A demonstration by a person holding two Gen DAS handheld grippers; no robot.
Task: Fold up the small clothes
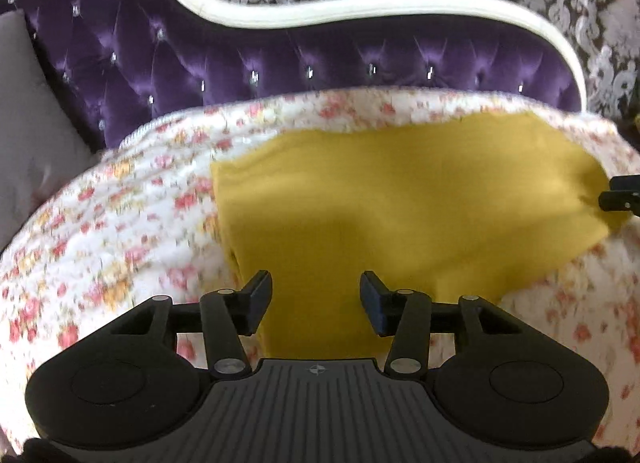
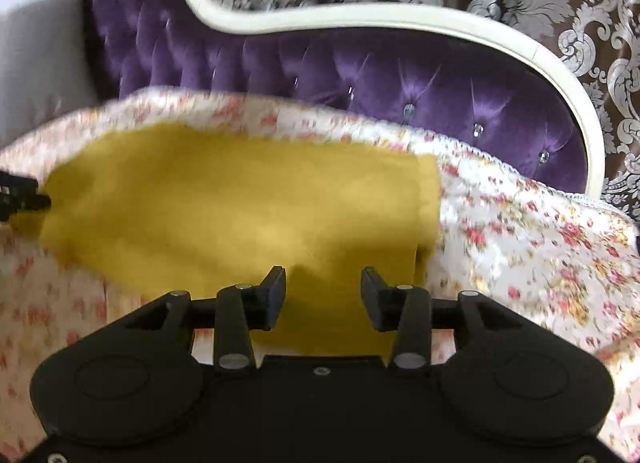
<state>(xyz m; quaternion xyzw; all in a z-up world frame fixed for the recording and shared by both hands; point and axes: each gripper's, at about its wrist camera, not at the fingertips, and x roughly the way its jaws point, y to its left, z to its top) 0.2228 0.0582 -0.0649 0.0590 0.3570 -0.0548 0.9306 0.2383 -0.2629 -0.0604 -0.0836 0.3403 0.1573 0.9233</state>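
On the floral bedspread lies the yellow cloth, flat, long axis running side to side between the tools. Left tool released over its left end, right tool released over its right end; each equally near.

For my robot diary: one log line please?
left gripper: open | right gripper: open | mustard-yellow cloth: flat on floral quilt

Cloth on bedspread (headboard behind).
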